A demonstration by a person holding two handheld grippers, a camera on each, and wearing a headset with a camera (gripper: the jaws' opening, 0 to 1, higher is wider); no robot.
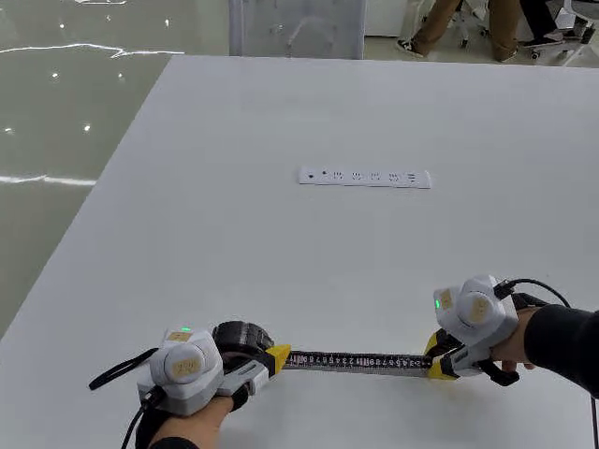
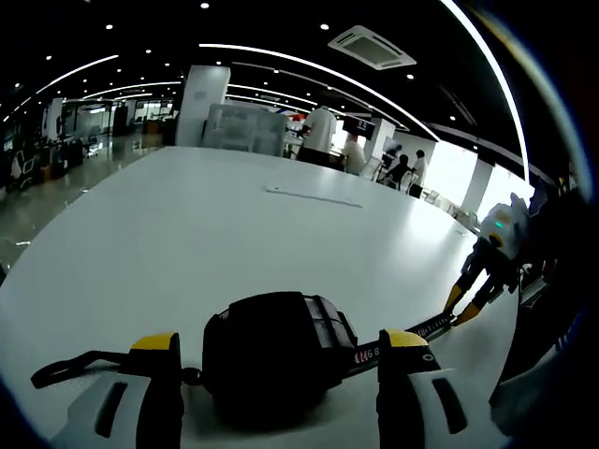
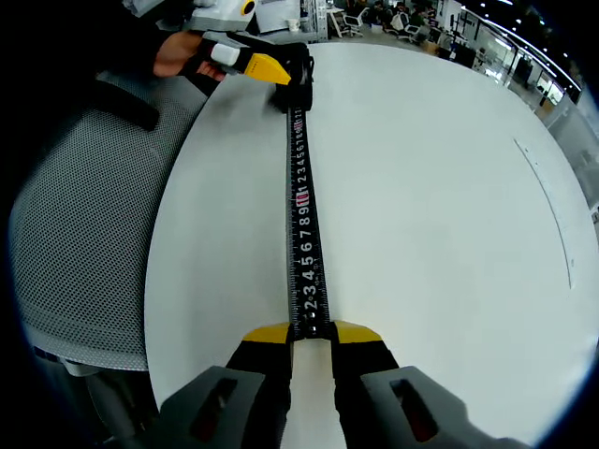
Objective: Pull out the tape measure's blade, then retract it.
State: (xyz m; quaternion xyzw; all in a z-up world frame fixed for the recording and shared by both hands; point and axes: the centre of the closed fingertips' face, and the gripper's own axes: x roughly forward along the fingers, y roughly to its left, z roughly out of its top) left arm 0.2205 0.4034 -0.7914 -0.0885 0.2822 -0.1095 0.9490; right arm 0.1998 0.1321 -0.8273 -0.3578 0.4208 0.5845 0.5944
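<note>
A black tape measure case [image 1: 241, 339] sits on the white table [image 1: 356, 262] near its front edge, between the yellow-tipped jaws of my left gripper [image 1: 271, 360], which is shut on it. In the left gripper view the case [image 2: 273, 351] lies between the two jaws. The dark numbered blade [image 1: 356, 361] runs out flat to the right. My right gripper [image 1: 438, 359] is shut on the blade's end. In the right gripper view the blade [image 3: 301, 234] stretches from the pinched tips [image 3: 310, 335] to the case [image 3: 298, 77] far off.
A white power strip [image 1: 365, 177] lies flat mid-table, well beyond the tape. A black strap [image 1: 117, 370] trails left from the case. A grey mesh chair [image 3: 84, 234] stands by the table edge. People stand and sit at the far side.
</note>
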